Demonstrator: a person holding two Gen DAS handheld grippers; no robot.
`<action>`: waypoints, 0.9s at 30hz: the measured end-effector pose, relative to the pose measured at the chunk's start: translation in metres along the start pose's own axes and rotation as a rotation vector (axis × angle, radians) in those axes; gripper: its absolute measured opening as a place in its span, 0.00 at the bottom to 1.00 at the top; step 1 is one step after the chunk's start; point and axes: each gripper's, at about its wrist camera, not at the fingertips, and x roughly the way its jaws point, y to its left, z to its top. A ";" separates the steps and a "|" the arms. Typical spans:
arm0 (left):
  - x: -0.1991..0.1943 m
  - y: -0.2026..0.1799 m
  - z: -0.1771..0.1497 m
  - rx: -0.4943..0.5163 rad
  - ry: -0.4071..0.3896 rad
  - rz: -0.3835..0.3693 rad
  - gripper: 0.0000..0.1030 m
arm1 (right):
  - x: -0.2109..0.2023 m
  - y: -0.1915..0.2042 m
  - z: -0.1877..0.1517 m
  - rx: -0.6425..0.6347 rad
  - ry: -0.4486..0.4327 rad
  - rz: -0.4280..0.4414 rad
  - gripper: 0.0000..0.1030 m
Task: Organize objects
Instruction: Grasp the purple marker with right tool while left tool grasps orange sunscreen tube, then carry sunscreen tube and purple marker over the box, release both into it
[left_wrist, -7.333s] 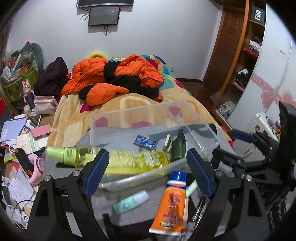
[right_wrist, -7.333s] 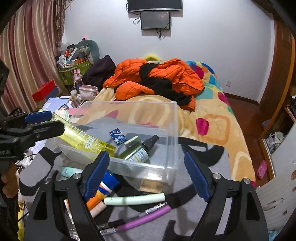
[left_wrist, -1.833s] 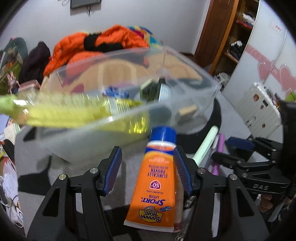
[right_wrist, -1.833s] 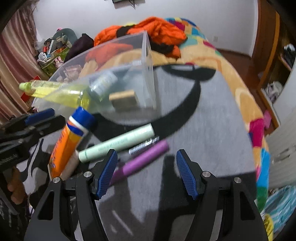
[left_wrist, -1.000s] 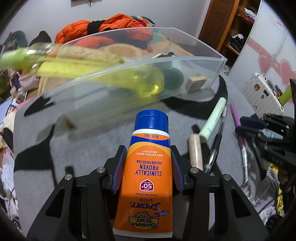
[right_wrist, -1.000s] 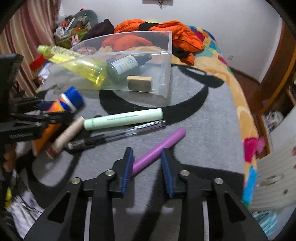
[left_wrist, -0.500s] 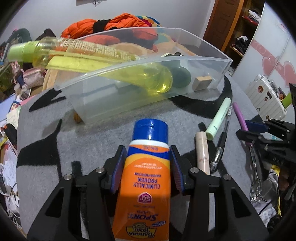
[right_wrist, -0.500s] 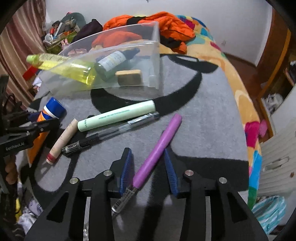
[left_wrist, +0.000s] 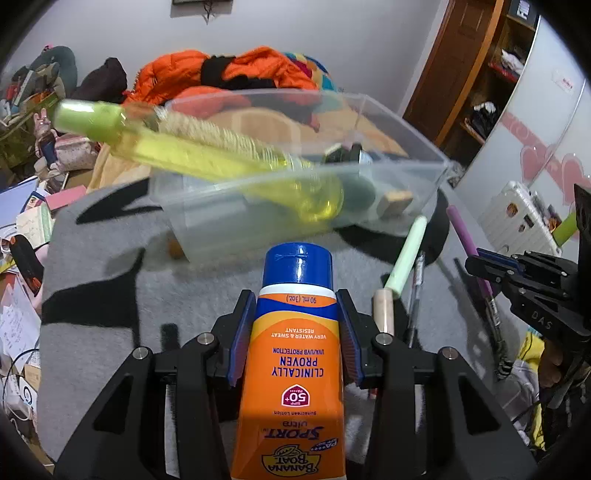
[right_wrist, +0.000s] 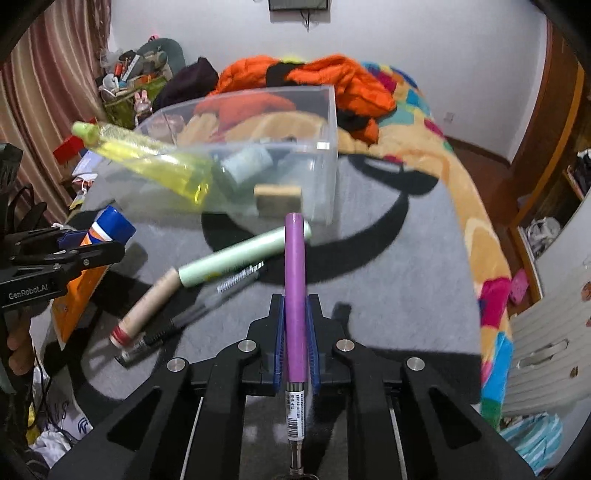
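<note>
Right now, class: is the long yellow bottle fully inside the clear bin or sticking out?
Sticking out: the yellow bottle leans with its base in the clear bin, green cap beyond the rim.

clear plastic bin on grey rug: long yellow bottle inside (neck overhanging left rim); pale green tube in front.

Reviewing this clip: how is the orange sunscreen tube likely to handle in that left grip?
The sunscreen tube looks like soft plastic, so the left gripper probably dents it slightly. Its glossy skin may slip. The blue cap end sticks out past the pads, so it might droop.
</note>
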 end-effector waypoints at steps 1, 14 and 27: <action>-0.005 0.001 0.002 -0.008 -0.012 -0.004 0.42 | -0.003 0.000 0.002 -0.003 -0.011 -0.004 0.10; -0.038 -0.002 0.035 -0.030 -0.136 -0.019 0.42 | -0.052 -0.012 0.040 0.052 -0.199 -0.013 0.10; -0.057 -0.007 0.075 -0.004 -0.248 0.007 0.42 | -0.105 -0.012 0.085 0.034 -0.401 -0.070 0.10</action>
